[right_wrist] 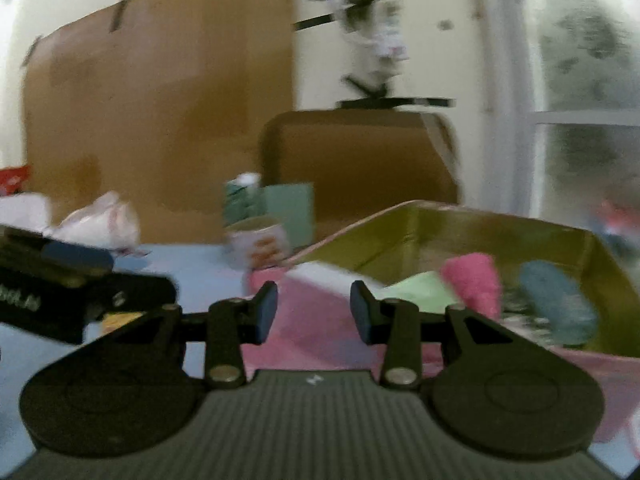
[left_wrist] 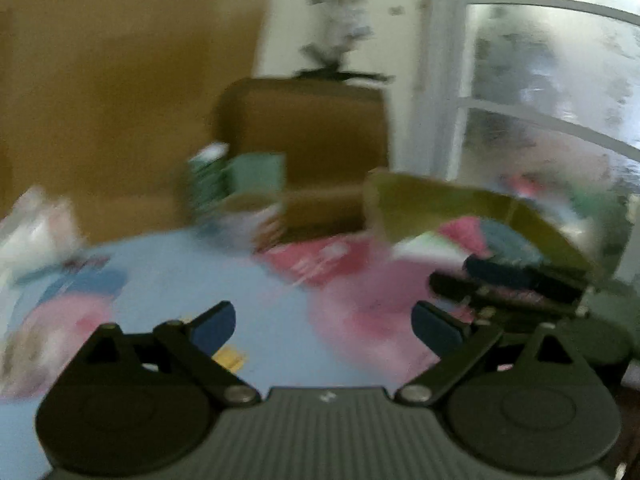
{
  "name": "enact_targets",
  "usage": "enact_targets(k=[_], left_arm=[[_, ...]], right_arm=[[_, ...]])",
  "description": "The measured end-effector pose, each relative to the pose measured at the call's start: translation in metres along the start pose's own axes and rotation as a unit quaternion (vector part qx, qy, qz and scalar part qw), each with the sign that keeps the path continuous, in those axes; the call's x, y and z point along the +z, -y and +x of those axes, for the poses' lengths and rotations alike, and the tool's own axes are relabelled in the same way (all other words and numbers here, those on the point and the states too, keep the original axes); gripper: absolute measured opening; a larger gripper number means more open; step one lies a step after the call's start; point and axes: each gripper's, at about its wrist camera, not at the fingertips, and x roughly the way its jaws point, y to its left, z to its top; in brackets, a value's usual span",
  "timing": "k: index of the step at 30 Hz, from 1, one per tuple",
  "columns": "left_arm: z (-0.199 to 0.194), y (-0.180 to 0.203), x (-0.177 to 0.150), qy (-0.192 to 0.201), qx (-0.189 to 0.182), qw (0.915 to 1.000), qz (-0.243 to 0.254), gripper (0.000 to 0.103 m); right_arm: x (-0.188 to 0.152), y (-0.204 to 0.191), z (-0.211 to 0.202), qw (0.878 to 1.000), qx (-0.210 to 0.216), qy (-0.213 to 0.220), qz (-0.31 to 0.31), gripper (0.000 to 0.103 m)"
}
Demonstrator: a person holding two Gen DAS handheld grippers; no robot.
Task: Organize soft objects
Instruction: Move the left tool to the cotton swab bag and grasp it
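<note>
Both views are motion-blurred. My left gripper (left_wrist: 323,326) stands wide open over a blue patterned cloth (left_wrist: 168,280), with nothing between its blue pads. My right gripper (right_wrist: 314,312) is half open and empty, hovering over a pink cloth (right_wrist: 316,340). Just beyond it an open olive-lined box (right_wrist: 440,220) holds a rolled pink towel (right_wrist: 474,280), a rolled blue towel (right_wrist: 560,304) and a pale green folded piece (right_wrist: 420,288). The left wrist view shows the same box (left_wrist: 460,204) at the right, with the right gripper (left_wrist: 500,288) in front of it. The left gripper (right_wrist: 72,276) shows at the left of the right wrist view.
A printed mug (right_wrist: 260,246) and green cartons (right_wrist: 272,204) stand at the table's back. A white crumpled bag (right_wrist: 100,220) lies at the back left. Brown cardboard boxes (right_wrist: 360,160) rise behind. A window (right_wrist: 592,100) fills the right side.
</note>
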Motion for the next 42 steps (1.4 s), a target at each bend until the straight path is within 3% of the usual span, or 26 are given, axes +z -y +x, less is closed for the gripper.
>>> enact_targets(k=[5,8,10,13,18,21,23,24,25,33,42], left_arm=[[-0.042,-0.077,-0.04,-0.013,0.085,0.9936,-0.074,0.098],[-0.068,-0.119,-0.06,-0.01,0.142,0.9816,-0.127,0.098],[-0.082,-0.141,-0.069,0.001,0.184,0.9698,-0.16,0.097],[-0.095,-0.161,-0.076,0.037,0.173,0.9592,-0.221,0.096],[-0.1,-0.154,-0.074,0.071,0.166,0.9629,-0.201,0.096],[-0.102,-0.151,-0.075,0.088,0.162,0.9638,-0.193,0.096],[-0.106,-0.149,-0.079,0.094,0.155,0.9635,-0.197,0.097],[-0.106,-0.151,-0.08,0.096,0.152,0.9628,-0.201,0.097],[-0.107,-0.153,-0.081,0.097,0.149,0.9621,-0.206,0.097],[-0.108,-0.16,-0.083,0.097,0.138,0.9574,-0.234,0.098],[-0.094,-0.159,-0.08,0.048,0.114,0.9662,-0.226,0.1]], right_arm=[[0.001,-0.049,0.017,0.995,0.089,-0.042,-0.032,0.043],[0.007,-0.084,0.041,0.98,0.176,-0.081,-0.042,0.045],[0.014,-0.11,0.062,0.97,0.216,-0.103,-0.04,0.056],[0.031,-0.15,0.103,0.956,0.26,-0.133,0.002,0.072],[0.042,-0.204,0.176,0.943,0.27,-0.189,0.035,0.072],[0.037,-0.225,0.202,0.938,0.267,-0.221,0.026,0.066],[0.033,-0.231,0.208,0.932,0.276,-0.233,0.023,0.052],[0.033,-0.228,0.206,0.928,0.288,-0.234,0.03,0.035],[0.032,-0.226,0.205,0.922,0.303,-0.239,0.038,0.034],[0.025,-0.198,0.164,0.921,0.31,-0.235,0.025,0.031],[0.002,-0.122,0.085,0.919,0.311,-0.23,0.078,0.031]])
